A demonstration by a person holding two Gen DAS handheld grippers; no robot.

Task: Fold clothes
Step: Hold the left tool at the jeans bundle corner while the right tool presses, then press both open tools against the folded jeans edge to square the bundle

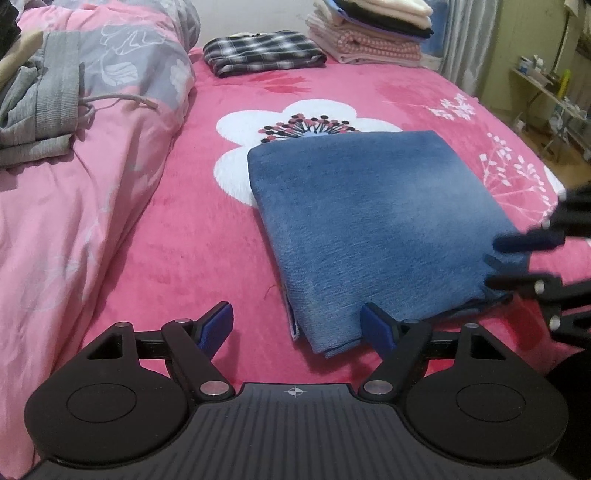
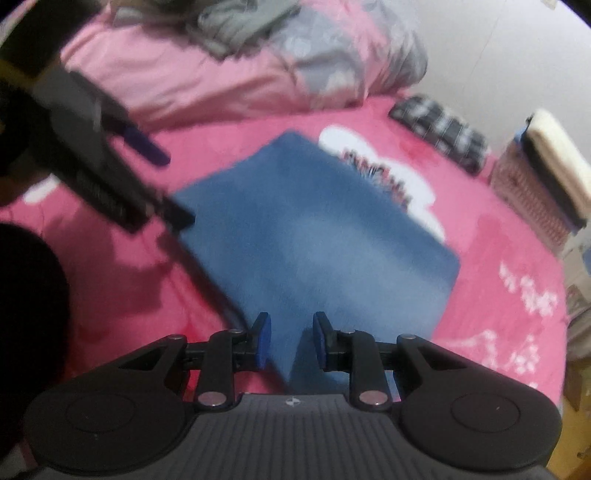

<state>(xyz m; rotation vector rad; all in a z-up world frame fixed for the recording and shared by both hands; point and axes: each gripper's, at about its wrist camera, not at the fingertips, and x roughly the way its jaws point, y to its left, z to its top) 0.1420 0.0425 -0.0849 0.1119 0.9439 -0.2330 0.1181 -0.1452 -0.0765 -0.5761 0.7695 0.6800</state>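
A folded pair of blue jeans (image 1: 369, 221) lies flat on the pink flowered blanket (image 1: 207, 229). My left gripper (image 1: 295, 314) stands open at the near edge of the jeans, straddling their near corner, its right finger (image 1: 376, 328) resting over the denim edge. My right gripper (image 1: 493, 264) comes in from the right side and is shut on the right corner of the jeans. In the blurred right wrist view the denim (image 2: 314, 240) narrows to a point between the right gripper's (image 2: 291, 332) pads, and the left gripper (image 2: 166, 184) shows at the upper left.
A pale pink duvet (image 1: 74, 221) with a grey garment (image 1: 37, 107) on it is bunched along the left. A folded plaid garment (image 1: 264, 51) and a stack of folded clothes (image 1: 369, 33) sit at the far end. A cluttered shelf (image 1: 546, 85) stands beyond the bed's right side.
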